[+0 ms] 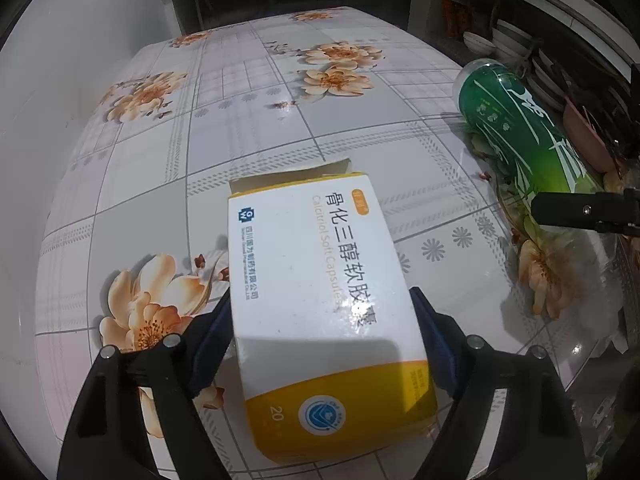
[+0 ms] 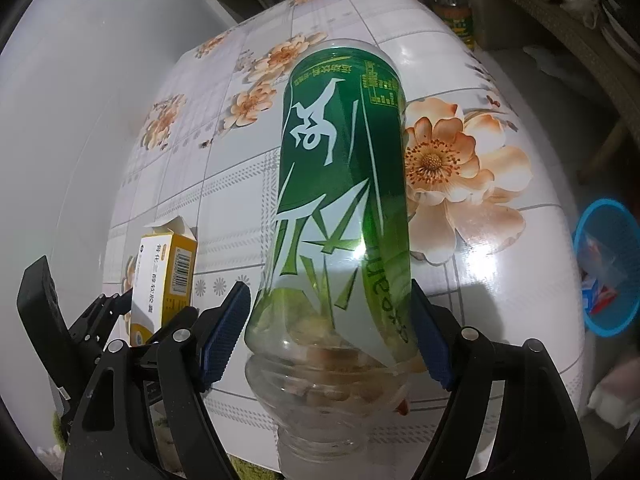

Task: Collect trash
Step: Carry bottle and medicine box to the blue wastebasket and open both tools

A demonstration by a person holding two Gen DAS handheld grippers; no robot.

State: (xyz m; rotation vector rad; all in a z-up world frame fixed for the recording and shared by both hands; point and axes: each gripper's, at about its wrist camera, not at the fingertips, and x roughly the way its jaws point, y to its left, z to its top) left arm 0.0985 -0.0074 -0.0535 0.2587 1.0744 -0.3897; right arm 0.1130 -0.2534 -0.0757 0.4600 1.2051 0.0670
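The left gripper (image 1: pixel 322 336) has its fingers (image 1: pixel 214 336) pressed against both long sides of a white-and-yellow medicine box (image 1: pixel 320 280), clamped on it, with the box's torn-open flap pointing toward 12 o'clock over the flower-patterned counter (image 1: pixel 160 184). The right gripper (image 2: pixel 330 332) has its blue-padded fingers (image 2: pixel 226 328) closed on the lower body of a clear plastic bottle (image 2: pixel 340 184) with a green label, neck toward the camera and base toward 12 o'clock. In the left wrist view the bottle sits at about 2 o'clock from the box; in the right wrist view the box is at 9 o'clock. A blue basket (image 2: pixel 608 268) stands beyond the counter's edge at 3 o'clock.
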